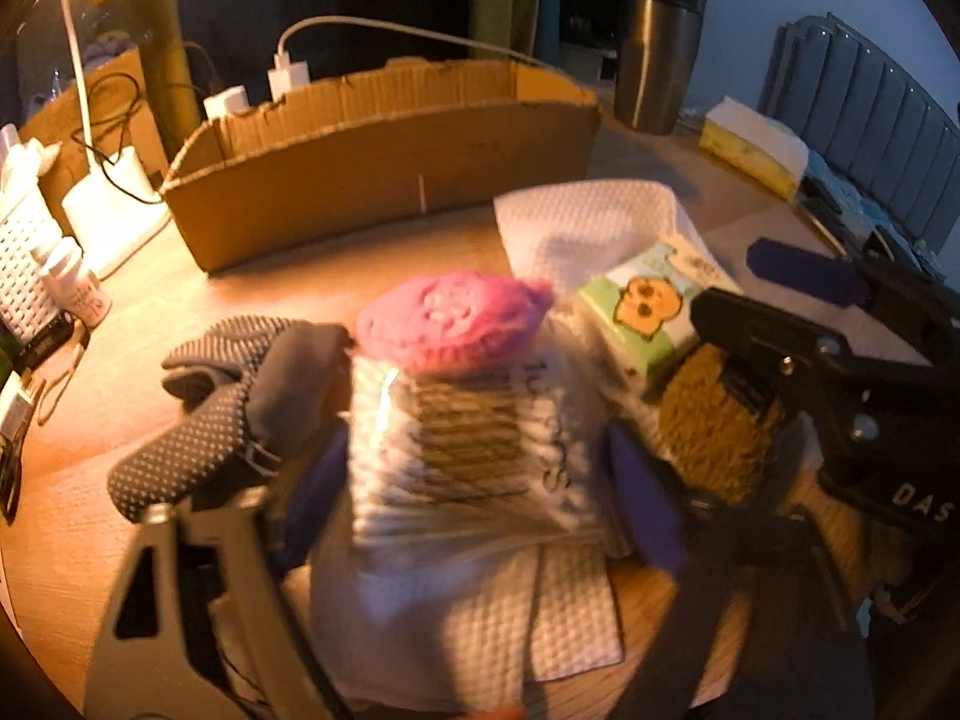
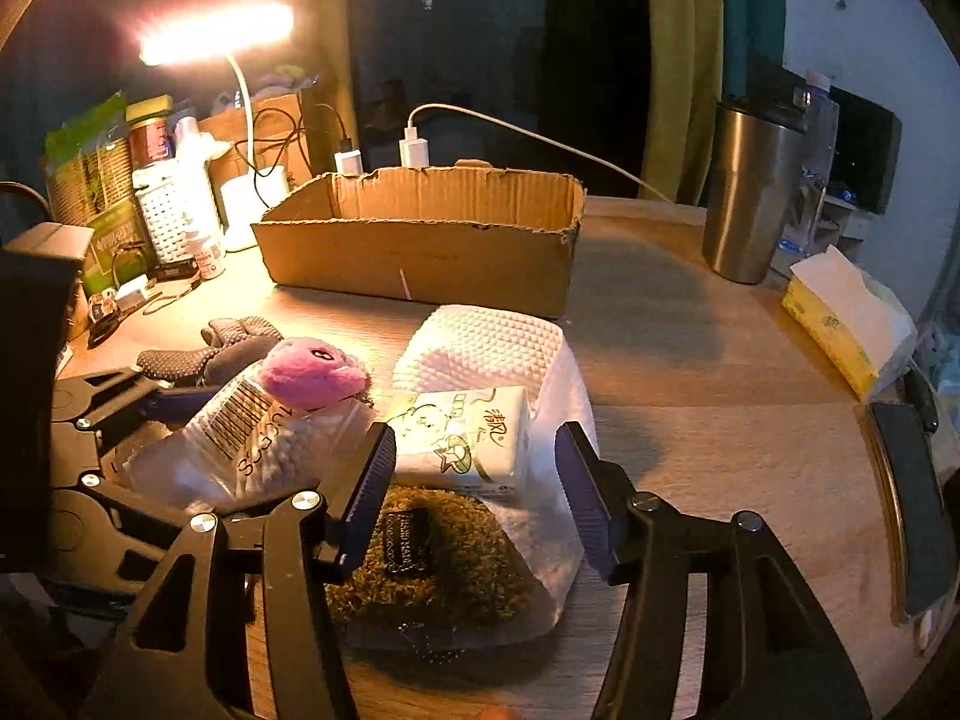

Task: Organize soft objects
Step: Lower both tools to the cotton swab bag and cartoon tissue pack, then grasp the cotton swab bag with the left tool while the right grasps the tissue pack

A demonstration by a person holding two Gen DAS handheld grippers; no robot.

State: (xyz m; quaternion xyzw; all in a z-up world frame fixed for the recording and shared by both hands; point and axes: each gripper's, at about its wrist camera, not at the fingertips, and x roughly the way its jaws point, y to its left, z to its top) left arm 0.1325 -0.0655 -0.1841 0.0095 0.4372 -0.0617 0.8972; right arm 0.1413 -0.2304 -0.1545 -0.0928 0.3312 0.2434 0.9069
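In the left wrist view my left gripper (image 1: 480,492) is shut on a clear bag of cotton swabs (image 1: 468,438), with a purple pad against each side. A pink plush (image 1: 450,318) rests at the bag's far end, and dotted grey gloves (image 1: 204,420) lie to its left. My right gripper (image 2: 480,480) stands open and holds nothing. It hovers over a small tissue pack (image 2: 462,432) and an olive fuzzy item (image 2: 420,558) in clear wrap. Both lie on a white paper towel (image 2: 486,342).
An open cardboard box (image 2: 420,264) stands behind the pile. A steel tumbler (image 2: 750,192) and a yellow tissue box (image 2: 840,324) are at the right. A lit desk lamp (image 2: 216,36), a white basket (image 2: 168,210), bottles and charger cables crowd the left. A dark flat object (image 2: 912,510) lies at the right edge.
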